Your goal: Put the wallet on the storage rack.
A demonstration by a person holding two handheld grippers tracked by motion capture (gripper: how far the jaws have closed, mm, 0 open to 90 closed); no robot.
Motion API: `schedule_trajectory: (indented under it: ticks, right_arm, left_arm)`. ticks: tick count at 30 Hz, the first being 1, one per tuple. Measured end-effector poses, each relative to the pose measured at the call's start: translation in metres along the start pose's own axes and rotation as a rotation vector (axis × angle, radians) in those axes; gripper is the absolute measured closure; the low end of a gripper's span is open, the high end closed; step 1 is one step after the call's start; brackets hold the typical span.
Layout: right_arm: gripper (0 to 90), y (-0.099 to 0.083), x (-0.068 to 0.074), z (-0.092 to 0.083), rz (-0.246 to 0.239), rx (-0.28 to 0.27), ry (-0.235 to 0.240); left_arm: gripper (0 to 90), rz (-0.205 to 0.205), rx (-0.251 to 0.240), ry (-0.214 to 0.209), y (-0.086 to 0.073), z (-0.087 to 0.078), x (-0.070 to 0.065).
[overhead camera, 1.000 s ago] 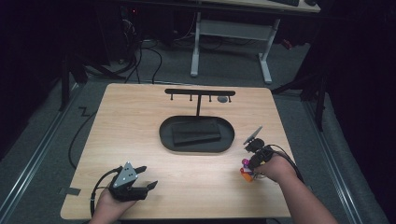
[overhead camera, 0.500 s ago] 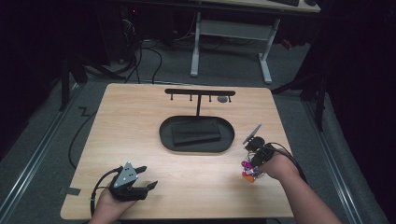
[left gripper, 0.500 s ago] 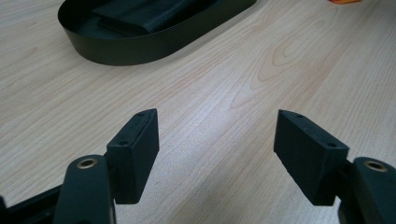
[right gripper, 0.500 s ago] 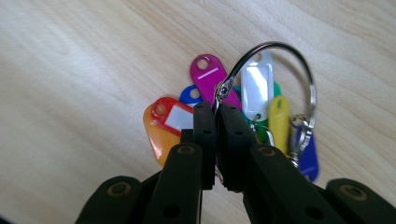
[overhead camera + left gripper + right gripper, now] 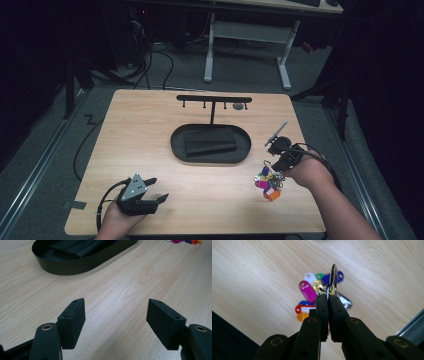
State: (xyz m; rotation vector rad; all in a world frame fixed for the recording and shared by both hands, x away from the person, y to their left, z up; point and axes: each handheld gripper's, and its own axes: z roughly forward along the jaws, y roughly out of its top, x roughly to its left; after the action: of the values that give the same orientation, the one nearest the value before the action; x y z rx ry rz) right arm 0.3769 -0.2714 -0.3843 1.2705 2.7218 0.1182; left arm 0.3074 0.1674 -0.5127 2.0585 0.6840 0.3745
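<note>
High view: right gripper [image 5: 276, 156] at table's [image 5: 150, 125] right edge, key bunch [image 5: 268, 181] hanging just below it, toward person. Hook rack [image 5: 214, 99] stands beyond tray [image 5: 176, 145], far left of bunch. Left gripper [image 5: 150, 192] idle, far off.

Left gripper view: jaws wide apart, nothing between them, tray ahead.

Right gripper view: jaws clamped on metal ring [image 5: 333, 277]; ring upright, edge-on, coloured tags [image 5: 307, 291] dangling beneath.
</note>
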Motion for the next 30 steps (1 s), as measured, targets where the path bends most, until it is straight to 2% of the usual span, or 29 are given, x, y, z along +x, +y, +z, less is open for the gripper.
schedule_trajectory:
  ticks: [1,5,6,10,11,13,17,19,21,22,30]
  right_arm:
    - [88.1,0.001,0.001,-0.004,0.010,0.000,0.000]
    - [88.2,0.004,0.000,-0.019,-0.011,-0.015,0.010]
    - [88.2,0.005,0.001,-0.023,0.005,-0.013,0.014]
    - [88.2,0.010,-0.001,-0.033,-0.018,-0.037,0.018]
    - [88.2,0.012,0.000,-0.037,0.000,-0.039,0.023]
    - [88.1,0.019,-0.002,-0.046,-0.014,-0.065,0.040]
    - [88.2,0.030,-0.002,-0.056,-0.025,-0.073,0.037]
    - [88.2,0.036,-0.002,-0.060,-0.033,-0.078,0.033]
    - [88.2,0.039,0.000,-0.062,-0.015,-0.067,0.032]
    - [88.2,0.043,-0.002,-0.063,-0.051,-0.078,0.027]
    - [88.2,0.064,-0.004,-0.069,-0.039,-0.090,0.021]
  left_arm:
    - [32.0,0.003,0.003,0.000,0.000,0.000,0.000]
    - [32.0,0.008,0.004,0.000,0.000,0.001,-0.001]
    - [32.0,0.008,0.004,0.000,0.000,0.001,-0.001]
    - [32.0,0.004,0.003,0.000,0.000,0.000,-0.001]
    - [32.0,0.004,0.005,-0.001,-0.001,0.000,-0.001]
    - [32.0,0.004,0.006,-0.003,-0.001,0.000,-0.001]
    - [32.0,0.004,0.005,-0.005,-0.001,0.000,-0.001]
    - [32.0,0.002,0.006,-0.005,-0.001,0.000,0.000]
    - [32.0,0.000,0.004,-0.004,-0.001,0.000,0.000]
    - [32.0,0.000,0.001,-0.003,-0.001,0.000,0.000]
    - [32.0,0.000,0.001,-0.007,-0.002,-0.001,0.001]
